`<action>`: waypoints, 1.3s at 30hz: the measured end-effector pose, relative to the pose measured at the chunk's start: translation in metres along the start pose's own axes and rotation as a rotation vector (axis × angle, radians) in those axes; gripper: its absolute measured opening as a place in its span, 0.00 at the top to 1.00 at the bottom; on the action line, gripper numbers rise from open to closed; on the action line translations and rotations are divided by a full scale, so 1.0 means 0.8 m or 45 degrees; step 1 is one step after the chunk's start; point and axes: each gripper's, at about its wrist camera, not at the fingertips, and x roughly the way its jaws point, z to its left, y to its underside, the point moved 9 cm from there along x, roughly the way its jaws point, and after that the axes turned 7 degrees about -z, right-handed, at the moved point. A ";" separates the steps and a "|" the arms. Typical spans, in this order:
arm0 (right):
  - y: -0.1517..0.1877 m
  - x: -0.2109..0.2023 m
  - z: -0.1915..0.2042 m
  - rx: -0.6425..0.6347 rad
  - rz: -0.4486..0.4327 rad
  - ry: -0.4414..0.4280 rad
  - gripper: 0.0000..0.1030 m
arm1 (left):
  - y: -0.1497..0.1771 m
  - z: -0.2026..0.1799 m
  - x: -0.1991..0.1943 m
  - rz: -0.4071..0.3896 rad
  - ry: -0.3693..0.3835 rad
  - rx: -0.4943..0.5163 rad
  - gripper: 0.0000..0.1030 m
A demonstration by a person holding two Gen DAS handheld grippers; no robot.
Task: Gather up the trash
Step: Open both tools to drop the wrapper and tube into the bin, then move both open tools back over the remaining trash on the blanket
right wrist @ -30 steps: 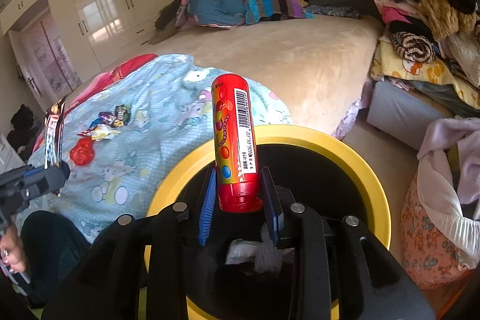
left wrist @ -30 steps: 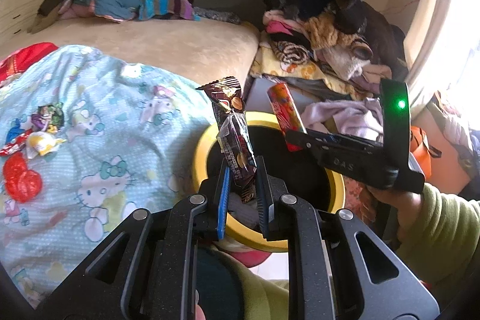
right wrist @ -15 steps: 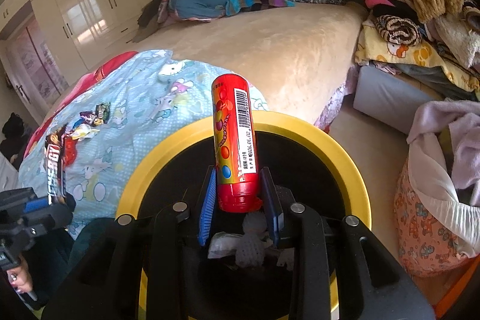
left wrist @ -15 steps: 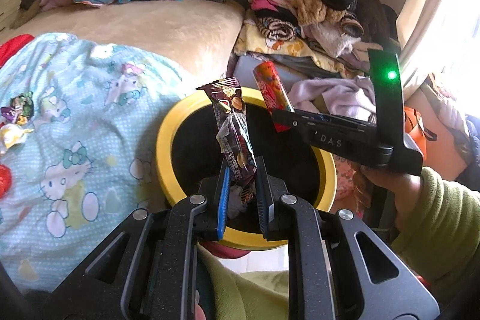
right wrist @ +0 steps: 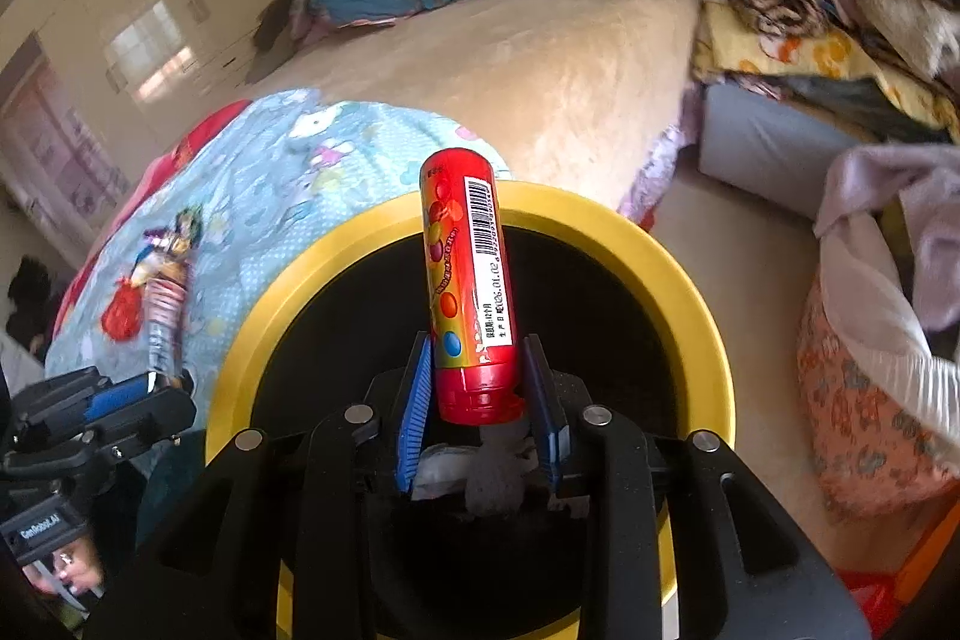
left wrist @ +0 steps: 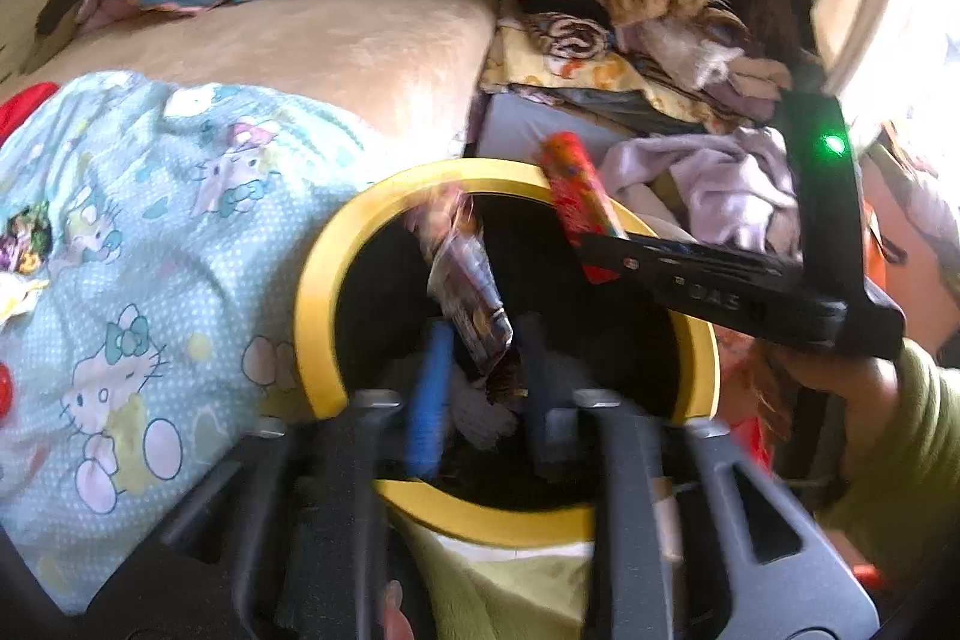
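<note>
Over the round yellow-rimmed black bin (right wrist: 690,280), both grippers' jaws have just been opening: the left gripper (left wrist: 480,388) frees a dark crinkled snack wrapper (left wrist: 468,298), the right gripper (right wrist: 480,412) a red cylindrical candy tube (right wrist: 468,280).

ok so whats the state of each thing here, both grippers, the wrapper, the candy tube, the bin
left gripper: jaws just opened, clear of the wrapper
snack wrapper: loose, tilted, blurred over the bin mouth
right gripper: jaws just opened, gaps beside the tube
red candy tube: upright between the jaws, over the bin
yellow-rimmed bin: open, crumpled white trash inside
</note>
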 end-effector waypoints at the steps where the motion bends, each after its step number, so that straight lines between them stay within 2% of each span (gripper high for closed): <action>1: 0.000 -0.001 -0.003 0.023 -0.005 -0.002 0.57 | -0.002 0.005 -0.002 -0.013 -0.007 -0.028 0.45; 2: -0.002 -0.003 -0.006 0.030 -0.017 0.012 0.54 | -0.003 0.008 -0.005 -0.026 -0.017 -0.044 0.37; 3: -0.005 -0.004 -0.007 0.027 -0.028 0.024 0.50 | -0.005 0.011 -0.010 -0.045 -0.023 -0.046 0.34; 5: -0.011 -0.008 -0.005 0.020 -0.058 0.029 0.45 | -0.009 0.017 -0.020 -0.085 -0.058 -0.033 0.16; 6: -0.013 -0.010 -0.002 0.018 -0.077 0.029 0.41 | -0.011 0.020 -0.025 -0.105 -0.070 -0.035 0.11; 12: -0.019 -0.017 0.026 -0.090 -0.137 0.030 0.33 | -0.027 0.044 -0.053 -0.199 -0.135 -0.081 0.10; 23: -0.037 -0.038 0.078 -0.240 -0.255 0.013 0.20 | -0.035 0.069 -0.087 -0.281 -0.195 -0.130 0.10; 39: -0.046 -0.058 0.143 -0.366 -0.369 -0.049 0.13 | -0.044 0.119 -0.139 -0.401 -0.318 -0.197 0.10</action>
